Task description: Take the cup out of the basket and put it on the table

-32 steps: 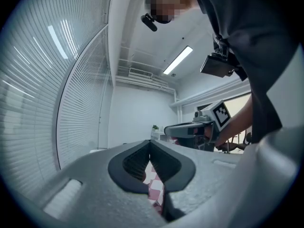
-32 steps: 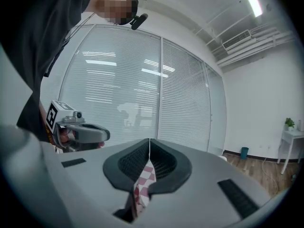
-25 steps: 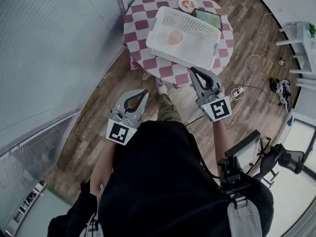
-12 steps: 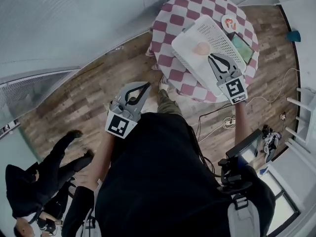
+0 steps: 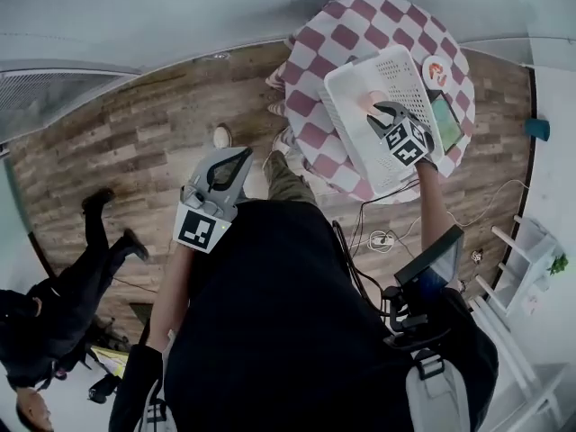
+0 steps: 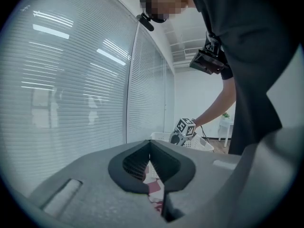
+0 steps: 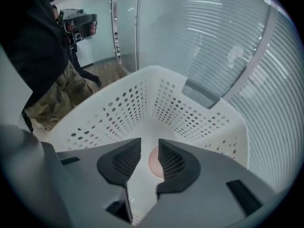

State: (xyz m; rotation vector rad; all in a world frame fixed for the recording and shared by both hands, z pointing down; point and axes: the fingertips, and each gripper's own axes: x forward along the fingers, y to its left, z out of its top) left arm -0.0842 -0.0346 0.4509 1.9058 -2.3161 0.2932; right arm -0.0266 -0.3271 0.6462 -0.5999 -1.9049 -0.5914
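White perforated plastic forms the basket, which is set across the middle of the round table and reaches toward the table edge nearest the operator. The table is covered with a red-and-white checked cloth.

The pink cup is located inside the basket, on its floor. In the right gripper view the cup is seen on the basket floor beyond the gap of the claw, not touched by either pad.

The right claw is held over the basket interior, just beside the cup. Its jaws are parted, with a narrow gap between the ribbed pads, and nothing is clamped. The perforated basket wall fills the area ahead of the right claw.

The left claw is held well apart from the table, over the wooden floor. Its jaw tips are pressed together and nothing is held by the left claw.

A small plate is placed beside the basket, near the right edge of the table. A green flat item lies next to it. A second person in dark clothing is seen on the floor at the left.
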